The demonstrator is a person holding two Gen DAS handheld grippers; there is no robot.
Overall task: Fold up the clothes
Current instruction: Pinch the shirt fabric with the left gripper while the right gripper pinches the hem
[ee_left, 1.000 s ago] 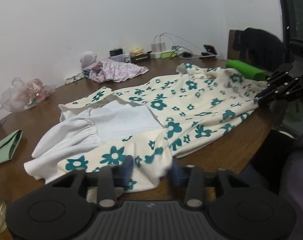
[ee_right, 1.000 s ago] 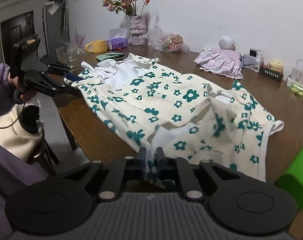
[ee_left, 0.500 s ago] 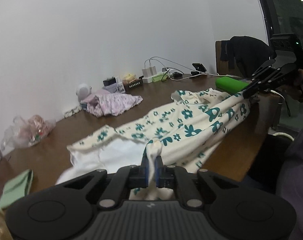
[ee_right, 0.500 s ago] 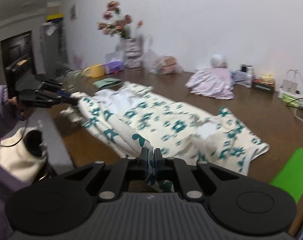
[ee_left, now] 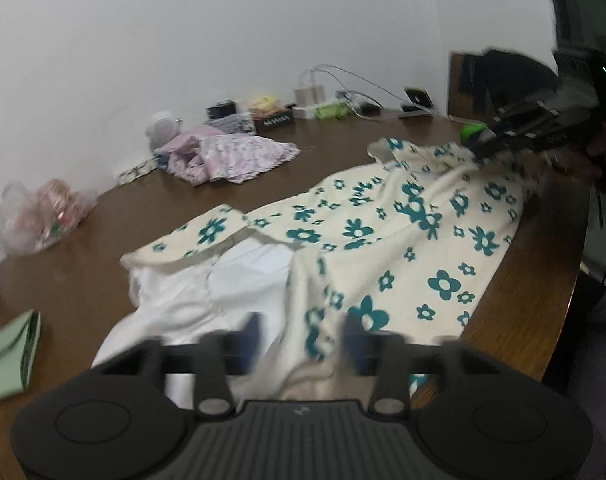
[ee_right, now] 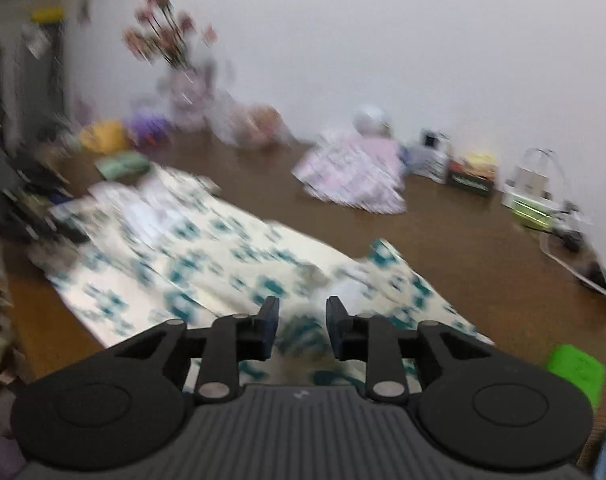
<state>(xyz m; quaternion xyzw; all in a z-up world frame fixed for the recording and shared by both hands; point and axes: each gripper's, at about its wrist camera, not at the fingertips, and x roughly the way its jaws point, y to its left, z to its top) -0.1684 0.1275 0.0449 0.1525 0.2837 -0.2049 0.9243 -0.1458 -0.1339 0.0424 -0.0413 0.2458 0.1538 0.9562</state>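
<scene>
A cream dress with teal flowers [ee_left: 383, 232] lies spread on the brown table [ee_left: 539, 280], its white lining showing near me. My left gripper [ee_left: 303, 338] is open just above the near hem, with cloth under the gap between its blurred fingers. In the right wrist view the same dress [ee_right: 207, 248] stretches away to the left. My right gripper [ee_right: 303, 326] is open over its near edge, not pinching it. The right gripper [ee_left: 483, 148] also shows at the dress's far end in the left wrist view, held by a hand.
A pink crumpled garment [ee_left: 231, 152] lies toward the wall, with chargers and cables [ee_left: 323, 92] behind it. A folded green cloth [ee_left: 11, 352] and a plastic bag [ee_left: 43, 212] are on the left. A bright green object [ee_right: 575, 368] sits beside my right gripper. A flower vase [ee_right: 179, 80] stands far back.
Half a second ago both grippers were shut on the dress and held its edge up. Both have opened, and the dress has dropped flat onto the table.
</scene>
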